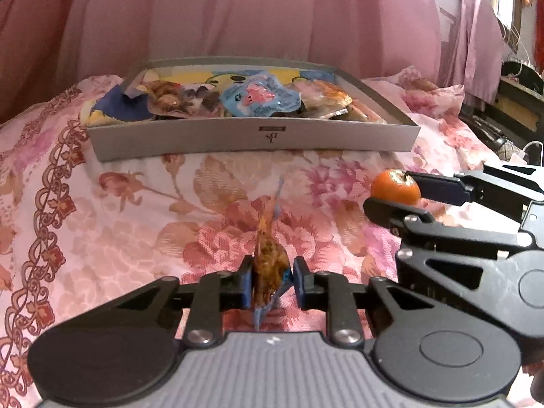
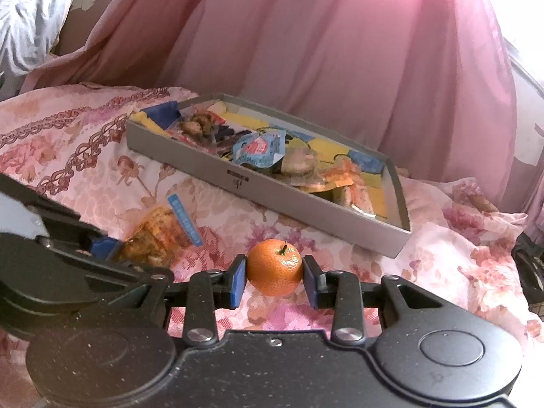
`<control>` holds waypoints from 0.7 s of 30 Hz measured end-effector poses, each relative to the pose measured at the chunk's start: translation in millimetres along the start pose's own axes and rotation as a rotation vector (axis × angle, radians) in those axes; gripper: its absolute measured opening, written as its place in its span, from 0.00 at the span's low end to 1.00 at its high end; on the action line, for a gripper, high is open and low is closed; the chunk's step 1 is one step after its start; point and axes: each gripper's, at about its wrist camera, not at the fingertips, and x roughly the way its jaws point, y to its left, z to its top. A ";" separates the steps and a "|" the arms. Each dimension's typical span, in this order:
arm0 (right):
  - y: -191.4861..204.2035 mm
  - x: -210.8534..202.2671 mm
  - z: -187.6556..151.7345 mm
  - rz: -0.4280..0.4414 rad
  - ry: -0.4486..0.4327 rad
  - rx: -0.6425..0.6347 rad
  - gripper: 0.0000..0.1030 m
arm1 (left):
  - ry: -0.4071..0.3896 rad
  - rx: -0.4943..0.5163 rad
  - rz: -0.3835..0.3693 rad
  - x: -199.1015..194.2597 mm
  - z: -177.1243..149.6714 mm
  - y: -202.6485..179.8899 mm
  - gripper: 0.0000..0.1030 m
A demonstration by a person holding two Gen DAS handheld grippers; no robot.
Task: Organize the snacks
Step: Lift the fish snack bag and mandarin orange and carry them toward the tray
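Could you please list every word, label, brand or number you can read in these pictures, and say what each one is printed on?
None can be read with confidence.
Grey tray: a small dark label and a logo mark on the front wall, too small and blurred to read.
Snack packet in the left gripper: print on its blue strip, blurred.
Blue-and-pink packet in the tray: printed design, illegible.
Mandarin in the right gripper: no text.

Bed with pink floral bedspread carries a grey snack-filled tray, with a tangerine resting on the cover nearby.
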 end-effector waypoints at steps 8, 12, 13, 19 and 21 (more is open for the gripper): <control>-19.2 -3.5 6.9 -0.017 -0.057 0.072 0.36 | -0.087 -0.095 -0.007 -28.7 12.4 6.0 0.24; -29.3 1.1 10.9 -0.010 -0.111 0.113 0.36 | -0.149 -0.108 -0.006 -38.1 38.7 6.4 0.24; -31.2 3.8 12.3 -0.012 -0.127 0.120 0.36 | -0.171 -0.108 -0.003 -38.3 48.8 6.9 0.24; -45.5 21.7 23.1 -0.048 -0.202 0.163 0.36 | -0.224 -0.107 0.018 -20.6 105.1 11.2 0.25; -50.9 30.6 26.9 -0.060 -0.208 0.176 0.36 | -0.230 -0.097 0.028 -9.7 119.3 9.9 0.25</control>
